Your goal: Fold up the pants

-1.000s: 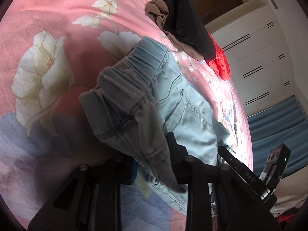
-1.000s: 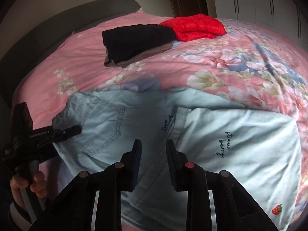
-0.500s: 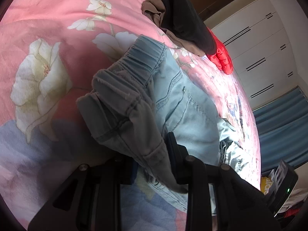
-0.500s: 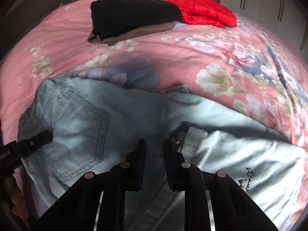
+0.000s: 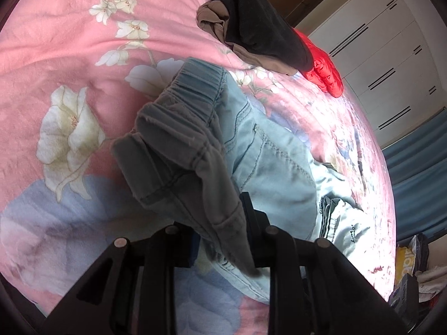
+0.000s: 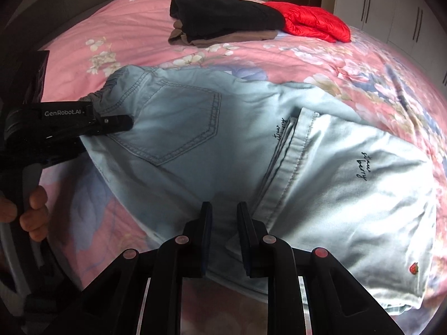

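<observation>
Now both claws are gripping the light blue pants [image 6: 201, 128] lying on the pink floral bed [image 6: 117, 33].
Bunching up between its fingers, the waistband end is being pinched by the left claw [image 5: 223, 223], whose jaws have just been closing on the denim, and that end is lifting off the bed while a hand [image 6: 33, 209] is holding the tool near the bed's left edge. Gripping a fold of the lower edge of the pants, the right claw [image 6: 223, 223] is clenched on fabric beside the folded-over leg hems. Toward the far edge, a black garment [image 6: 223, 14] is lying on a brown one, touching a red jacket [image 6: 315, 25].
</observation>
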Tool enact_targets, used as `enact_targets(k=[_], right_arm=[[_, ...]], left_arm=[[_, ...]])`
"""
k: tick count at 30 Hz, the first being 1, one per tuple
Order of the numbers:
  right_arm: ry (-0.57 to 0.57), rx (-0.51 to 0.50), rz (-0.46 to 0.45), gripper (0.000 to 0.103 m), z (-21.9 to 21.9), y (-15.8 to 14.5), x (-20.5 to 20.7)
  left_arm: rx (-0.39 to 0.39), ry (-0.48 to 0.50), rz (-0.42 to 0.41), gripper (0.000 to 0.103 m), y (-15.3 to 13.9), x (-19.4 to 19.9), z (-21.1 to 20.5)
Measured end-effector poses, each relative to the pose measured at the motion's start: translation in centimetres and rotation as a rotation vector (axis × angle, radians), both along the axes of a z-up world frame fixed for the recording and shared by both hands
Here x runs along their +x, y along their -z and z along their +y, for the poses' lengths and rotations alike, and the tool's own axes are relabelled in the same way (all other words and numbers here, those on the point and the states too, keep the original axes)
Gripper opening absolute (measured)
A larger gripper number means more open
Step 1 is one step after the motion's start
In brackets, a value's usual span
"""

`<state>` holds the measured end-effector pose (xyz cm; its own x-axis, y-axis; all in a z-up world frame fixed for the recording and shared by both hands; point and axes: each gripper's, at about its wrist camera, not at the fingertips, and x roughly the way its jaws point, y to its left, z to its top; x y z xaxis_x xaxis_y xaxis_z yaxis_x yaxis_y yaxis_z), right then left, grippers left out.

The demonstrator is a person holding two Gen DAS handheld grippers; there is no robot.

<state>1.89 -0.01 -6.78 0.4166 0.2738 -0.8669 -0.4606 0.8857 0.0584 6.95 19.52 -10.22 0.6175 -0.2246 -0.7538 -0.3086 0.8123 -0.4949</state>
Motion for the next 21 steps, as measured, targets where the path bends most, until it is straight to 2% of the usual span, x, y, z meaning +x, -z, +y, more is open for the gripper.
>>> enact_targets(k=[1, 3, 5, 6, 8, 10, 13, 18, 21], right_arm=[[-0.010, 0.002, 0.014, 0.022, 0.1, 0.6, -0.4], [-0.036, -0.008, -0.031, 0.021, 0.3, 1.1, -1.0], [-0.022, 0.063, -0.002, 0.021, -0.8, 0.5, -0.9], [-0.002, 0.125, 0.021, 0.021, -1.7, -0.1, -0.8], [0.041, 0.218, -0.013, 0.022, -3.6, -1.7, -1.1], [0.096, 0.275, -0.073, 0.022, -5.8, -3.1, -1.4], [0.200, 0.334, -0.108, 0.022, -9.3, -3.5, -1.0], [0.283, 0.295, 0.001, 0.022, -12.4, -0.1, 0.2], [0.292, 0.389, 0.031, 0.022, -14.4, 0.4, -0.3]], left_arm=[[0.011, 0.003, -0.011, 0.023, -0.5, -0.1, -0.2], [0.039, 0.013, -0.048, 0.023, -1.9, -0.5, -0.5], [0.064, 0.033, -0.094, 0.023, -3.6, -0.8, -1.2], [0.088, 0.044, -0.115, 0.023, -4.5, -0.9, -1.7], [0.139, 0.075, -0.158, 0.023, -6.1, -1.2, -3.1], [0.183, 0.110, -0.204, 0.023, -7.8, -1.4, -4.8], [0.231, 0.173, -0.269, 0.023, -9.8, -1.6, -7.5], [0.277, 0.267, -0.327, 0.023, -11.6, -1.6, -11.8], [0.297, 0.326, -0.343, 0.023, -12.1, -1.6, -14.2]])
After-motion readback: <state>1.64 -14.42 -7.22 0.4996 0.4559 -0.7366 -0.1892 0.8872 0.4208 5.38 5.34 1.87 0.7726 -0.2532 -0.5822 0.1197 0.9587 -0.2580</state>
